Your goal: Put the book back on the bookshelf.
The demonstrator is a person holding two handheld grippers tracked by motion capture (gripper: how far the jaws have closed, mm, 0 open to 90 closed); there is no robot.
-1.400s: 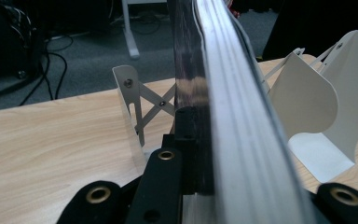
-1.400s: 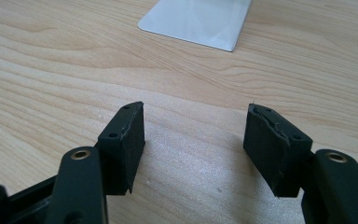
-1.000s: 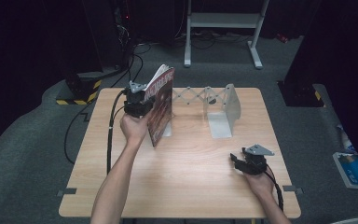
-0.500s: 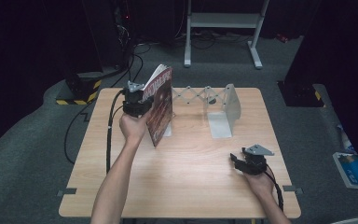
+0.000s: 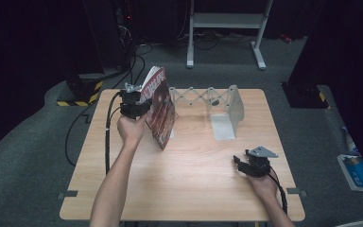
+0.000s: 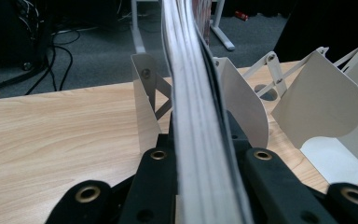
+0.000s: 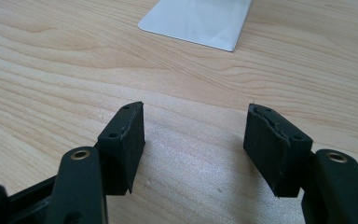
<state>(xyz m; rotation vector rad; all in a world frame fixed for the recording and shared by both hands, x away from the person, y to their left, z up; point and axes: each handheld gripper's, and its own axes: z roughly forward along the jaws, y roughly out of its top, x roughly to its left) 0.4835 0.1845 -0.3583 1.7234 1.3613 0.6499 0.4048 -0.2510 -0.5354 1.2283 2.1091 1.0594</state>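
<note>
A magazine (image 5: 159, 109) is held upright on its lower edge by the left tongs (image 5: 144, 105), which are clamped on its spine side from the left end of the tabletop (image 5: 184, 189). In the left gripper view the stacked page edges (image 6: 200, 140) run straight up between the two black jaws, which press against both sides; the jaws have just been easing slightly wider, yet the magazine is seen between them with the pads against it. Just beyond these tongs, the white plates of an expanding file rack (image 6: 242, 98) are seen, and the magazine stands in the slot between the first two plates. In the high view the rack (image 5: 217, 101) stretches away to the right of the left tongs, its scissor links opened out and its far end plate (image 5: 234, 106) standing on a flat white foot.

The right tongs (image 5: 238, 163) rest low over the near right part of the tabletop, well apart from the magazine and the rack. In the right gripper view their jaws stand wide apart with nothing but bare wood between them, and the rack's white foot (image 7: 200, 21) lies ahead of them.
</note>
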